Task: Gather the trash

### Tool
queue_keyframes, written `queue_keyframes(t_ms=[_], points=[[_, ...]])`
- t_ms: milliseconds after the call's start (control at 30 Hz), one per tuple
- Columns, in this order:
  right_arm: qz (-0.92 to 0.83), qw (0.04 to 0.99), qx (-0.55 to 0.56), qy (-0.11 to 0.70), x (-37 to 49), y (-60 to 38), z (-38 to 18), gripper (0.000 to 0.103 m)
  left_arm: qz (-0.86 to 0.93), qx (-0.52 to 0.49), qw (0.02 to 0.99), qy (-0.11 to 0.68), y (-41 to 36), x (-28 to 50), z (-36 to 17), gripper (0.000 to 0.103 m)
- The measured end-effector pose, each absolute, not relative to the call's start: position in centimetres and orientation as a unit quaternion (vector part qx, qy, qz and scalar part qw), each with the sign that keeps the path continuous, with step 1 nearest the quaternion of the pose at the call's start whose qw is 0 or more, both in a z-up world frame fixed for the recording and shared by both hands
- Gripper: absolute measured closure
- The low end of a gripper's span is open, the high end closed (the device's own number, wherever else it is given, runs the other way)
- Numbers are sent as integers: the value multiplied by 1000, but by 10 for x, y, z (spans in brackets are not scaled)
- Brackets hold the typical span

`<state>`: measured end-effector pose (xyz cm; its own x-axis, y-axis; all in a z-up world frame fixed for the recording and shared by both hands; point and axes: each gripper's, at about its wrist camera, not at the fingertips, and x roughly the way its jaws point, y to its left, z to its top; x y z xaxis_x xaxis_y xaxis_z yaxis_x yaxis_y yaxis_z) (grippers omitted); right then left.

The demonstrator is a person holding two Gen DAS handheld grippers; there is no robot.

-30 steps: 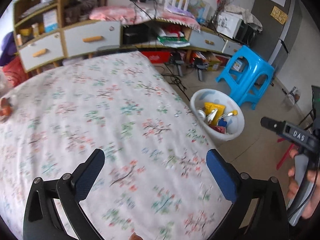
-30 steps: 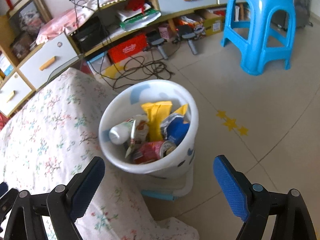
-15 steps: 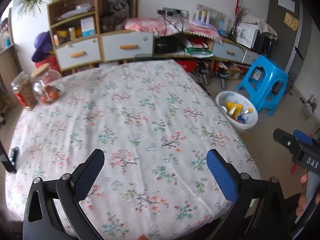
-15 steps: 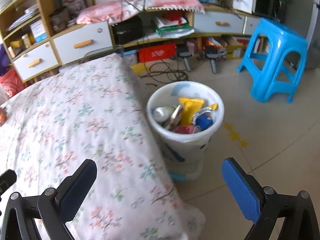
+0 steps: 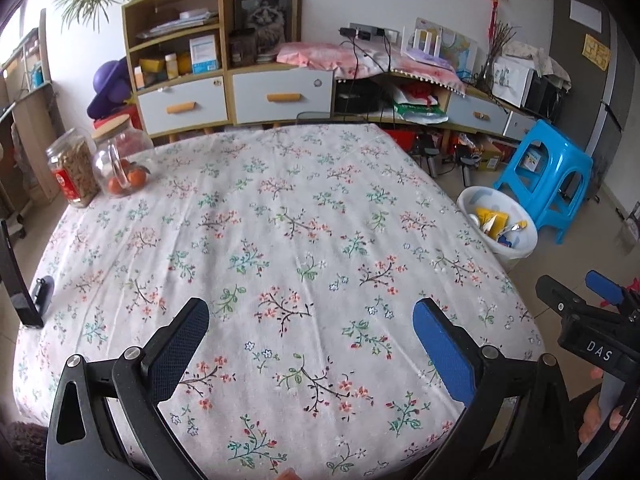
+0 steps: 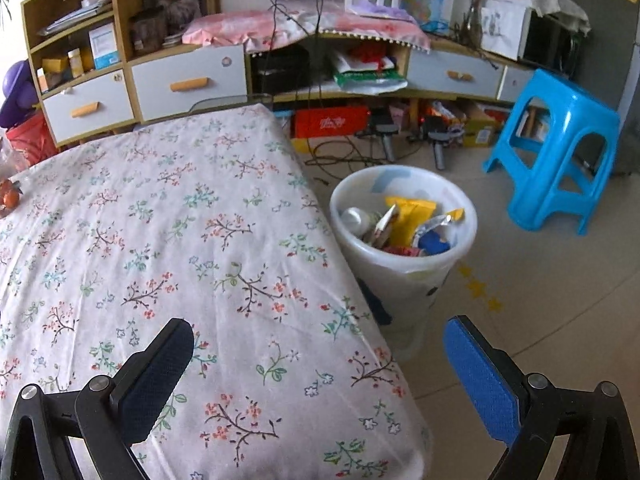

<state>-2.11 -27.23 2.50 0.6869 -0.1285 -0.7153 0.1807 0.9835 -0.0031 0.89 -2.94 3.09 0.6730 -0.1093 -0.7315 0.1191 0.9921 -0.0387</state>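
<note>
Soft, even daylight; both views sharp.
We see brightness blown out at the upper left, faint shadows on the white floral tablecloth (image 5: 280,220), and fisheye bending with dark corners.

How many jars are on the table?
2: a jar of brown snacks at the table's far left corner and, right beside it, a cork-lidded glass jar holding oranges.

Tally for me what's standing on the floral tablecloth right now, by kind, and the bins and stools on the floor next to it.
Glass jars on the tablecloth: 2
White trash bin on the floor, holding wrappers: 1
Blue plastic stool: 1
Total: 4
</note>
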Motion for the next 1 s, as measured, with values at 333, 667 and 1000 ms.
queue_keyframes(t_ms=[333, 667, 1000], points=[[-73, 912, 44, 402, -17, -266, 18, 0, -65, 5, 911, 406, -31, 8, 24, 0], [-71, 909, 51, 407, -17, -266, 16, 1, -71, 4, 908, 412, -34, 7, 22, 0], [-71, 908, 53, 410, -17, -267, 15, 1, -74, 5, 909, 410, -35, 6, 22, 0]])
